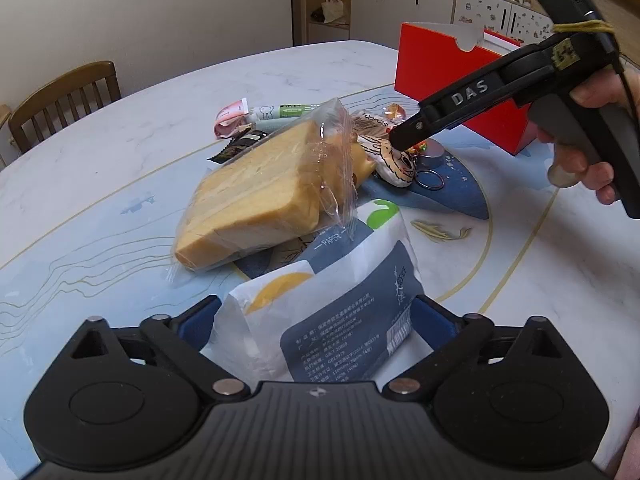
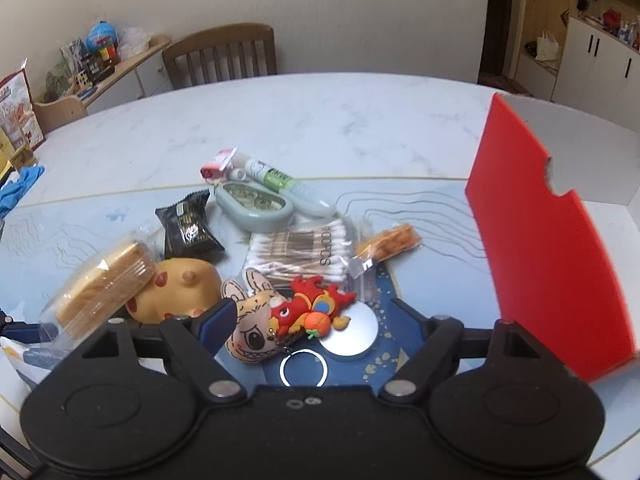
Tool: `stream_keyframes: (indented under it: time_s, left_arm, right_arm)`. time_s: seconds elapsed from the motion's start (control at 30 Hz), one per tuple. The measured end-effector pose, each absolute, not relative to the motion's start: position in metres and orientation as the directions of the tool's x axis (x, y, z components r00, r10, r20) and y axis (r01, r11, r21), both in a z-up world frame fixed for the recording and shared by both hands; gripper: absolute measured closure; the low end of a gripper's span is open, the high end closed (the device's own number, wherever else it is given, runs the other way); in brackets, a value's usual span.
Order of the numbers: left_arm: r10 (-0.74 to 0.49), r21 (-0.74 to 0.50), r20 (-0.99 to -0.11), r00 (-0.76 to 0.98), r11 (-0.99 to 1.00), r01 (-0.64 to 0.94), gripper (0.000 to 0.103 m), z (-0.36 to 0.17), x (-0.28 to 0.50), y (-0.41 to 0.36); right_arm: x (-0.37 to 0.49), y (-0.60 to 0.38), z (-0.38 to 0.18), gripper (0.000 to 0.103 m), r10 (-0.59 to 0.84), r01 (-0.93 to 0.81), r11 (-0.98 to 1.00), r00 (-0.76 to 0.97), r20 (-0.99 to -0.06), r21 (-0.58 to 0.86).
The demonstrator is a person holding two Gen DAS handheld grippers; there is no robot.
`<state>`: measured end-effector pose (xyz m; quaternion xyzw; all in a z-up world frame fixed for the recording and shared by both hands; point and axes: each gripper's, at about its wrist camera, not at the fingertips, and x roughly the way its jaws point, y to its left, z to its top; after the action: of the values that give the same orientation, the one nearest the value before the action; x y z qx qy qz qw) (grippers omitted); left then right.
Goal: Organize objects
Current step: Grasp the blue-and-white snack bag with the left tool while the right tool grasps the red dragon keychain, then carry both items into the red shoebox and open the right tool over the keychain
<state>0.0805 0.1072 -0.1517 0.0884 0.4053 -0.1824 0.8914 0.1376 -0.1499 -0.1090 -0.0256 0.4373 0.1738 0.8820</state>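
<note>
My left gripper (image 1: 316,316) stands wide, straddling a white and blue tissue pack (image 1: 340,280) that lies on the table. Its blue pads sit right at the pack's two sides, and the pack does not look squeezed. A bagged loaf of sliced bread (image 1: 248,200) rests on the pack's far end. My right gripper (image 2: 314,320) is open and hangs over a beige plush keychain (image 2: 248,336) and a red dragon plush (image 2: 308,308), gripping neither. From the left wrist view, the right gripper (image 1: 402,138) tips down onto that plush (image 1: 396,168), with a hand on its handle.
A red open box (image 2: 548,248) stands at the right. The pile holds cotton swabs (image 2: 304,252), a black snack packet (image 2: 188,228), a yellow toy (image 2: 176,288), a grey-green case (image 2: 256,204), a tube (image 2: 288,184), an orange snack (image 2: 388,242) and a silver disc (image 2: 356,332). A chair (image 2: 220,56) stands behind the table.
</note>
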Motion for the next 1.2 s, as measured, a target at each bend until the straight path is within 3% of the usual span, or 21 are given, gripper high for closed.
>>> stream_keyframes:
  time_s: [0.17, 0.4, 0.57, 0.73, 0.83, 1.2]
  left_arm:
    - [-0.265, -0.01, -0.754, 0.601, 0.919, 0.393, 0.01, -0.153, 0.081, 0.108]
    - [-0.278, -0.033, -0.742, 0.61, 0.924, 0.381, 0.028, -0.15, 0.081, 0.111]
    - [-0.29, -0.041, -0.735, 0.613, 0.921, 0.387, 0.039, -0.148, 0.08, 0.111]
    - [-0.302, -0.052, -0.729, 0.614, 0.919, 0.39, 0.048, -0.147, 0.078, 0.111]
    - [-0.311, -0.063, -0.725, 0.614, 0.919, 0.39, 0.054, -0.145, 0.078, 0.112]
    - [-0.329, -0.085, -0.71, 0.622, 0.918, 0.388, 0.071, -0.136, 0.071, 0.11]
  right_arm:
    - [0.142, -0.148, -0.112, 0.023, 0.299, -0.335, 0.934, 0.548, -0.781, 0.123]
    - [0.148, -0.148, -0.114, 0.026, 0.32, -0.337, 0.93, 0.538, -0.78, 0.149]
    - [0.15, -0.15, -0.113, 0.045, 0.343, -0.334, 0.925, 0.526, -0.778, 0.182]
    - [0.148, -0.148, -0.113, 0.047, 0.346, -0.344, 0.922, 0.521, -0.78, 0.18]
    - [0.149, -0.149, -0.113, 0.063, 0.35, -0.339, 0.922, 0.52, -0.779, 0.188]
    - [0.137, -0.158, -0.103, 0.064, 0.348, -0.329, 0.925, 0.538, -0.767, 0.189]
